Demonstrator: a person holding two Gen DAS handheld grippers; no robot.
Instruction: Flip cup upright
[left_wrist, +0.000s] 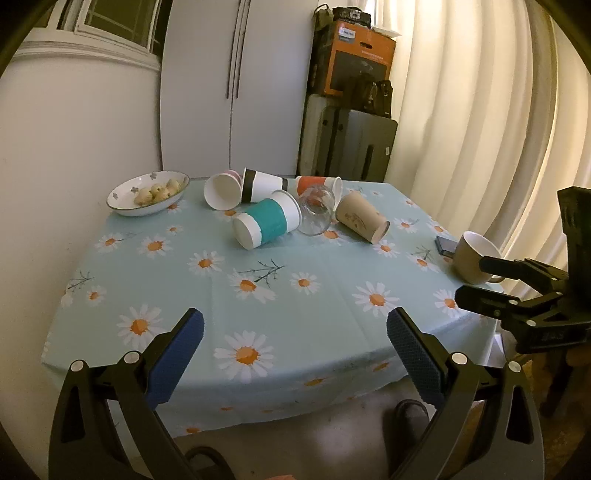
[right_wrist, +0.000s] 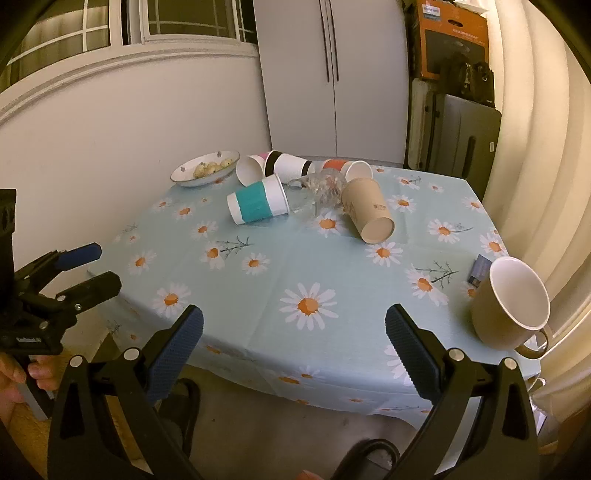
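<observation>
Several cups lie on their sides at the far end of the table: a teal-banded cup (left_wrist: 266, 222) (right_wrist: 257, 204), a brown paper cup (left_wrist: 362, 217) (right_wrist: 369, 211), a clear glass (left_wrist: 316, 210) (right_wrist: 314, 192), a black-banded white cup (left_wrist: 264, 184) (right_wrist: 290, 166), a plain white cup (left_wrist: 221, 191) (right_wrist: 249, 170) and an orange cup (left_wrist: 317, 184) (right_wrist: 345, 168). A tan mug (left_wrist: 474, 258) (right_wrist: 511, 304) stands upright at the right edge. My left gripper (left_wrist: 295, 339) is open and empty over the near edge. My right gripper (right_wrist: 294, 338) is open and empty, near the mug.
A bowl of small round food (left_wrist: 149, 192) (right_wrist: 207, 171) sits at the far left corner. A small dark box (left_wrist: 445, 244) (right_wrist: 480, 271) lies beside the mug. The floral tablecloth (left_wrist: 295, 280) covers the table. A wall stands left, curtains right, cabinets behind.
</observation>
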